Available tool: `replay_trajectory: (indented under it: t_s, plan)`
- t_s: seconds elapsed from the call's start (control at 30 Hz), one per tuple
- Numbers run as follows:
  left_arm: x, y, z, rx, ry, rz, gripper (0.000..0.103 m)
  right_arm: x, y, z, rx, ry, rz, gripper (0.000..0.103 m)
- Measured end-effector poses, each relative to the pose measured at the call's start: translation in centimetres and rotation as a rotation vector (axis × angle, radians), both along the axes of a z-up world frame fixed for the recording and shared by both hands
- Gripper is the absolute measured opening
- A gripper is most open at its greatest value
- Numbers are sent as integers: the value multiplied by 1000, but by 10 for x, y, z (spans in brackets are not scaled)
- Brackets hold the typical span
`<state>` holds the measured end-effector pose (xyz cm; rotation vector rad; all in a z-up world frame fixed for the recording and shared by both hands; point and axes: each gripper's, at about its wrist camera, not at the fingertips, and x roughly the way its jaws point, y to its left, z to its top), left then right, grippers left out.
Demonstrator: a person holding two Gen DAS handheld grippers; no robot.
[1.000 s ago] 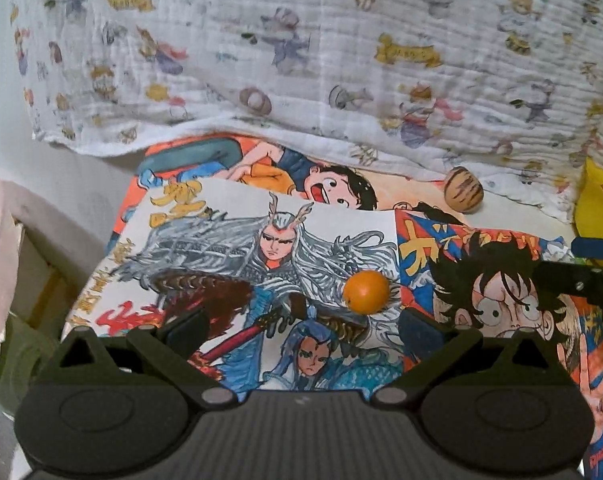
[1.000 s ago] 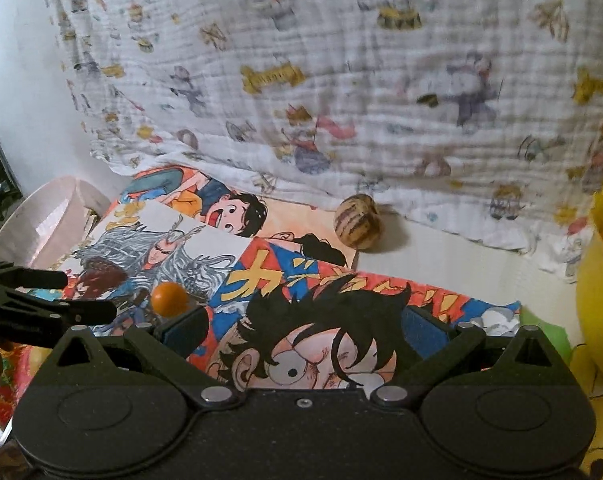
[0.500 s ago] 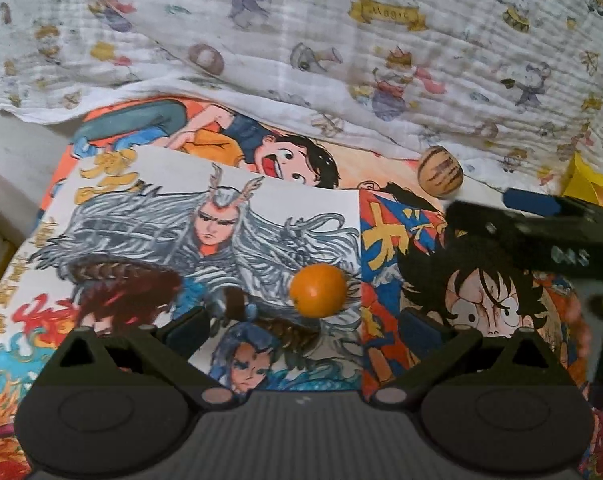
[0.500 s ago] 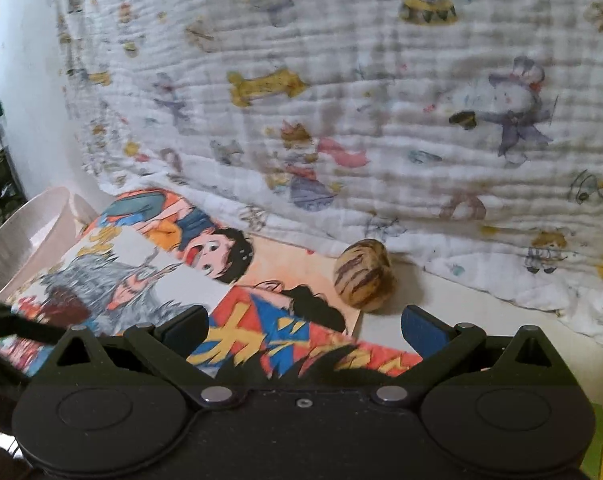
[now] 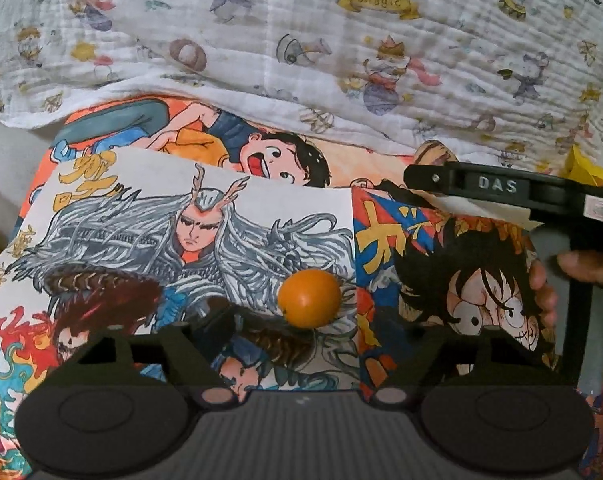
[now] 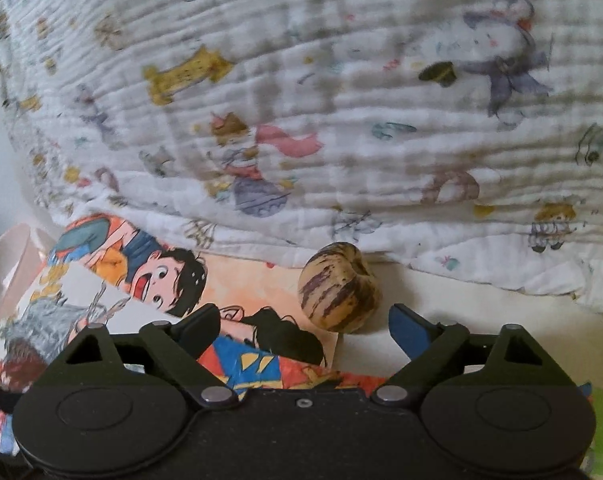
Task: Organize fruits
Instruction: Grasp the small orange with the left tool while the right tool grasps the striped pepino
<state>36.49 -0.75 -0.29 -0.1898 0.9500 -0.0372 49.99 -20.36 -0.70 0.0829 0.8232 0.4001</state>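
A small orange (image 5: 309, 298) lies on a cartoon drawing (image 5: 205, 224), just ahead of my left gripper (image 5: 315, 320) and between its fingers. The jaws are closing and the pads stand apart from the fruit. A striped yellow and purple fruit (image 6: 339, 288) rests at the blanket's foot, right in front of my right gripper (image 6: 305, 316). Those jaws are closing too, and its blue pad (image 6: 403, 320) is clear of the fruit. In the left wrist view the right gripper (image 5: 481, 186) reaches in from the right and hides most of the striped fruit (image 5: 433, 150).
A white blanket (image 6: 301, 100) with cartoon prints rises behind the drawings. A pale pink bowl (image 6: 5, 264) stands at the far left. Something yellow (image 5: 585, 164) shows at the right edge. A person's fingers (image 5: 581, 270) hold the right gripper's handle.
The left gripper came closer to the orange and its jaws narrowed. The right gripper moved toward the striped fruit, its jaws narrowed, and it now crosses the left wrist view.
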Motion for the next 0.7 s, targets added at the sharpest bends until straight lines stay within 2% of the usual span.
replay_trajectory:
  t_s: [0.1, 0.37, 0.7]
  plan:
    - [1, -3, 0, 6, -15, -4, 59, 4, 2, -4, 6, 8, -17, 87]
    - [2, -8, -3, -6, -55, 1, 39, 14, 7, -10, 6, 4, -50, 82]
    - [11, -11, -6, -37, -92, 16, 38, 17, 9, -17, -18, -3, -83, 67]
